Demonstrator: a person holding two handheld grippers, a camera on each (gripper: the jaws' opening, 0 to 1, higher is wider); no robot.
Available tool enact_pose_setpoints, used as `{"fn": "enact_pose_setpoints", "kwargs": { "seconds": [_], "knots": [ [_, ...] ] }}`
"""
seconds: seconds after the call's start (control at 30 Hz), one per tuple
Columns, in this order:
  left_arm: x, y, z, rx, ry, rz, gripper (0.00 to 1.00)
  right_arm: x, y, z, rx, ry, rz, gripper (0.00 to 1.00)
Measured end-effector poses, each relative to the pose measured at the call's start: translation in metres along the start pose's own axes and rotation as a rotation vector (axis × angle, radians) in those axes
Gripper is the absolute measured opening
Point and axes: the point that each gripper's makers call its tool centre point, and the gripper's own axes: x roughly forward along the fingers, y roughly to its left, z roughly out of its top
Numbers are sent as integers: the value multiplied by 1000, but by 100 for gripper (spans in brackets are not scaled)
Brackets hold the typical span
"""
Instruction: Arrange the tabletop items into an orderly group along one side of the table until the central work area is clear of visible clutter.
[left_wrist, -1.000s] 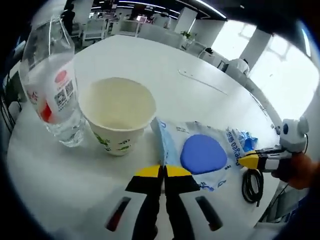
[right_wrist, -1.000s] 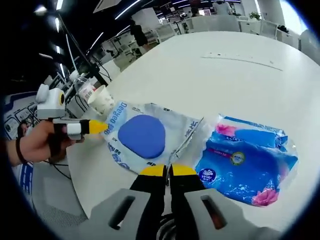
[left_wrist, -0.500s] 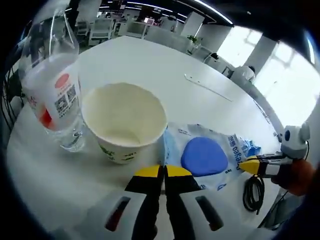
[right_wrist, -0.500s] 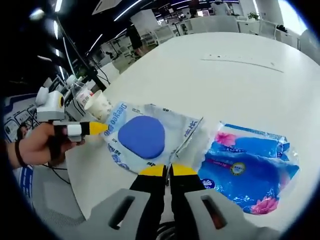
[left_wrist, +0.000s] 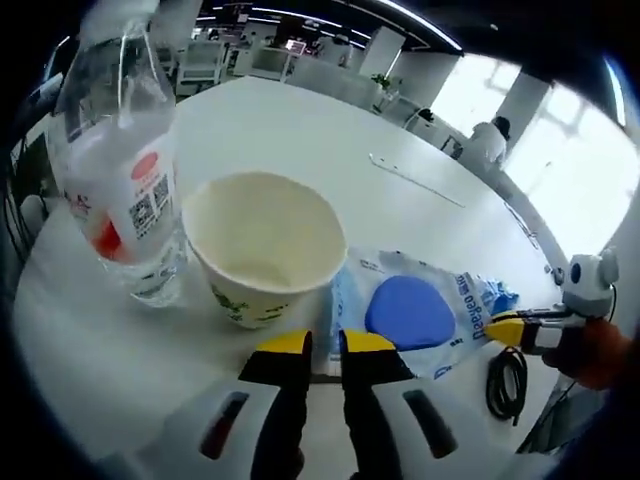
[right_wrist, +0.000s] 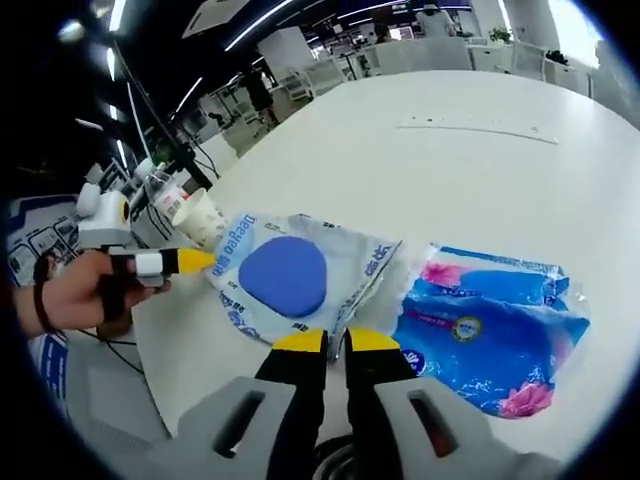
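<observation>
- left gripper (left_wrist: 322, 343) jaws were pressed shut a second ago, now a narrow gap shows between the tips; looks like it just let go of the wipe packet (left_wrist: 420, 315) edge
- right gripper (right_wrist: 335, 340) also slightly parted now, nothing between the tips
- packet now just beside the paper cup (left_wrist: 265, 245), closer than before; water bottle (left_wrist: 120, 175) on the cup's far side
- blue tissue pack (right_wrist: 495, 325) next to the packet, away from the cup
- judgement: group forming at the table (right_wrist: 420, 170) edge, tissue pack likely next
</observation>
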Motion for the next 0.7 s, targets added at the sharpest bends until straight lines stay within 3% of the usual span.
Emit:
{"fn": "enact_pose_setpoints", "kwargs": {
  "seconds": [0.17, 0.27, 0.7],
  "knots": [
    [-8, 2, 0, 6, -8, -5, 11, -5, 0, -6, -6, 2, -5, 6],
    [-12, 5, -1, -32, -14, -14, 11, -9, 1, -7, 12, -12, -8, 6],
    [-42, 5, -14, 7, -28, -29, 11, -32, 0, -14, -7, -29, -24, 7]
  ]
}}
